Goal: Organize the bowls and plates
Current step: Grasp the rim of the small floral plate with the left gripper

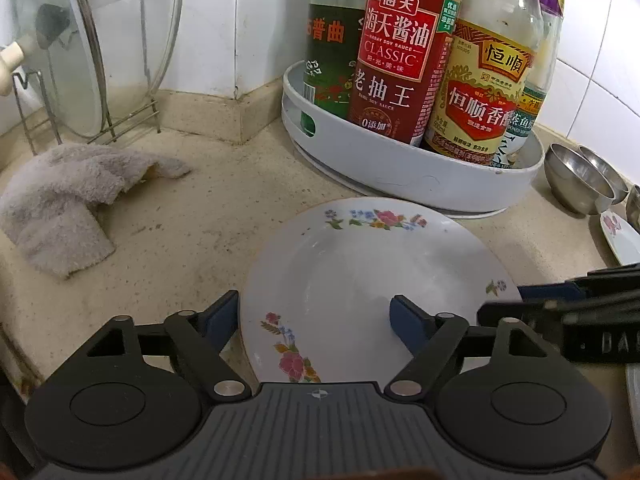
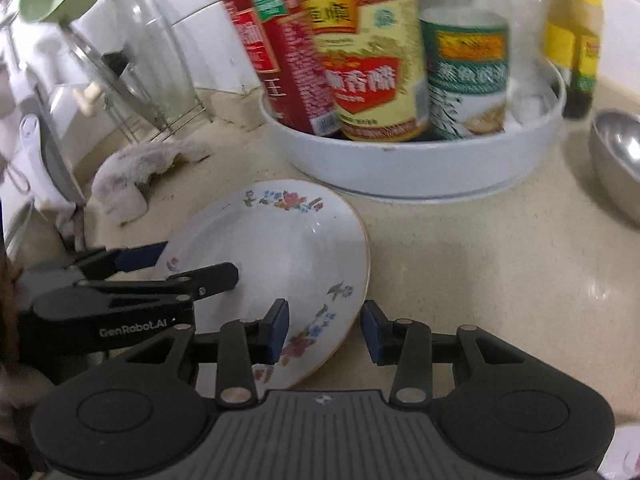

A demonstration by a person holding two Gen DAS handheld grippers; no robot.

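Note:
A white plate with flower prints (image 1: 372, 276) (image 2: 280, 248) lies on the beige counter in front of the bottle tray. My left gripper (image 1: 316, 318) straddles the plate's left rim, with one blue pad (image 1: 224, 316) just outside the edge and the other over the plate's hollow; the jaws stand wide apart and open. My right gripper (image 2: 325, 330) straddles the opposite rim, one pad (image 2: 276, 328) over the plate and one (image 2: 374, 332) outside it, with a gap left. Each gripper shows in the other's view: the right gripper (image 1: 504, 304) and the left gripper (image 2: 192, 264).
A white round tray (image 1: 400, 168) (image 2: 420, 172) full of sauce bottles stands right behind the plate. Nested steel bowls (image 1: 576, 180) (image 2: 620, 160) and a second flowered plate (image 1: 620, 236) sit to the right. A crumpled cloth (image 1: 68, 200) and a glass lid on a wire rack (image 1: 80, 60) are at left.

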